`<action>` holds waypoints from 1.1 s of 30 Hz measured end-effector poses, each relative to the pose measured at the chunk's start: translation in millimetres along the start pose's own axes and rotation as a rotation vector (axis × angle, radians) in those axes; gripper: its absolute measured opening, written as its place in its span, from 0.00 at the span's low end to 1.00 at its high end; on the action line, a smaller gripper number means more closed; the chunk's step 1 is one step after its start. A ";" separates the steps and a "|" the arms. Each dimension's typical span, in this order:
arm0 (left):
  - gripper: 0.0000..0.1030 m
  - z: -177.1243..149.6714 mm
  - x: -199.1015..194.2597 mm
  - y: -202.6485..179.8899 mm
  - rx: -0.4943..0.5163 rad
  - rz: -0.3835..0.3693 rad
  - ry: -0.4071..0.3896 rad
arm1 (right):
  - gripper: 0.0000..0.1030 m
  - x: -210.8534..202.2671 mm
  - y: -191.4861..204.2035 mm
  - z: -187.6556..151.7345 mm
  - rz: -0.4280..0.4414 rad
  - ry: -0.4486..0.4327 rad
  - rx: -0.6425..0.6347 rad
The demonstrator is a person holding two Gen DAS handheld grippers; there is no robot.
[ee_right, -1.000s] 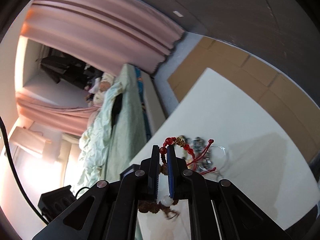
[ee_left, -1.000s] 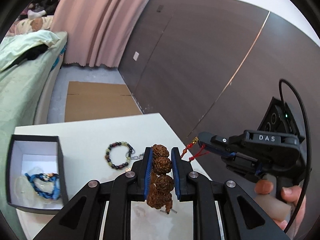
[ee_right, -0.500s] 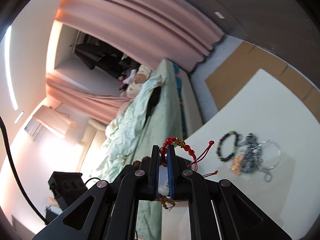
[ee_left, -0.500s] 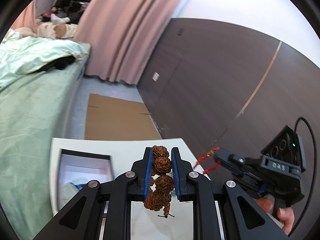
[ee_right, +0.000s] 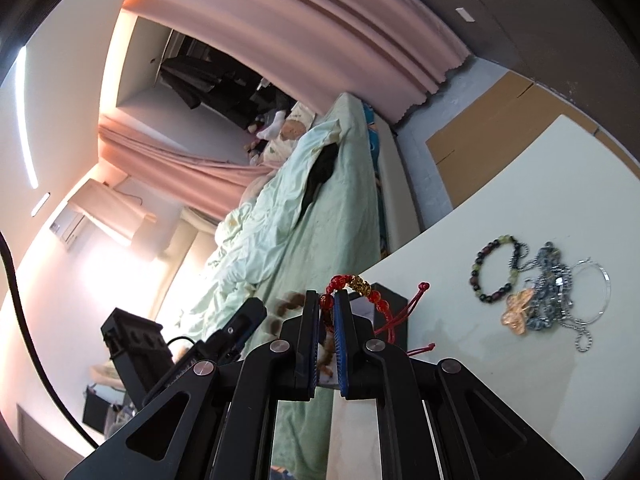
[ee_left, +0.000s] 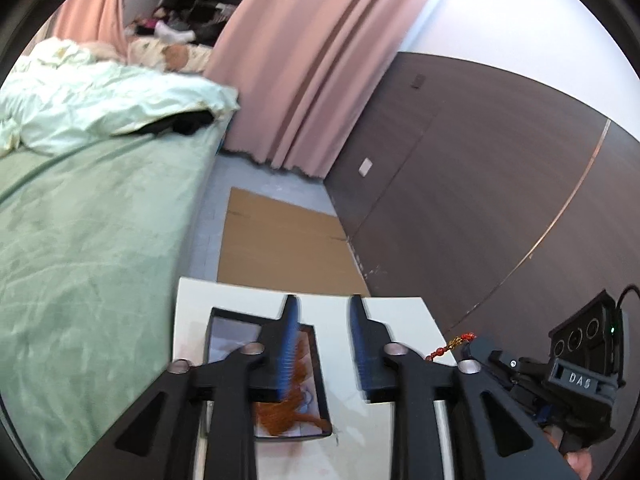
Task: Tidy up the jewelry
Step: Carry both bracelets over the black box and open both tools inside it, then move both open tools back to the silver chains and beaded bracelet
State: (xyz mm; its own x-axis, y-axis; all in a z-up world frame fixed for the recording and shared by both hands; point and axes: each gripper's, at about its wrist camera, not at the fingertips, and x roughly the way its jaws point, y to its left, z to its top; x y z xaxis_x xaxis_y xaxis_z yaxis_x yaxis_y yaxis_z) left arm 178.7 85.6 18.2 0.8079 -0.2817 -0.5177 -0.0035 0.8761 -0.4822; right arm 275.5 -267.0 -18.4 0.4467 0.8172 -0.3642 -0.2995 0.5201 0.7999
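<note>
My left gripper (ee_left: 324,312) is open above a black box with a white lining (ee_left: 224,320). The brown nut-bead bracelet (ee_left: 286,408) shows as a blurred shape inside the box. My right gripper (ee_right: 328,304) is shut on a red bead bracelet with a gold charm (ee_right: 360,284) and holds it in the air above the white table (ee_right: 520,216). The red bracelet also shows at the right in the left wrist view (ee_left: 452,346). A dark bead bracelet (ee_right: 494,268) lies on the table.
A pile of silver chains (ee_right: 556,292), a clear bangle (ee_right: 600,288) and an orange butterfly piece (ee_right: 518,312) lie on the table. A green bed (ee_left: 80,240) stands left of the table. Flat cardboard (ee_left: 280,240) lies on the floor beyond.
My left gripper has opened and let go of the brown bracelet, which has dropped into the box. My right gripper has kept its hold on the red bracelet and moved closer to the box.
</note>
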 end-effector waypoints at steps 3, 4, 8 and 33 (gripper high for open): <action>0.72 1.1 -5.5 10.6 -0.041 0.013 -0.017 | 0.09 4.8 1.7 -2.6 0.009 0.010 -0.004; 0.72 2.1 -8.3 13.4 -0.044 0.023 -0.025 | 0.09 7.4 2.8 -3.1 0.010 0.014 -0.007; 0.72 3.7 -11.3 25.5 -0.058 0.063 -0.009 | 0.09 18.4 7.8 -6.1 0.036 0.031 -0.016; 0.72 4.6 -19.3 59.5 -0.158 0.131 0.004 | 0.71 57.3 10.1 -8.8 -0.007 0.107 0.006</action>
State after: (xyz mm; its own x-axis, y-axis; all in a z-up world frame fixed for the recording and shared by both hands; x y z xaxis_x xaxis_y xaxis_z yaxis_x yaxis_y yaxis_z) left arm 165.6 145.0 2.7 0.7921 -0.1708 -0.5861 -0.2014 0.8331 -0.5151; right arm 290.7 -212.7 -35.4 0.3566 0.8353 -0.4185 -0.2917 0.5251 0.7995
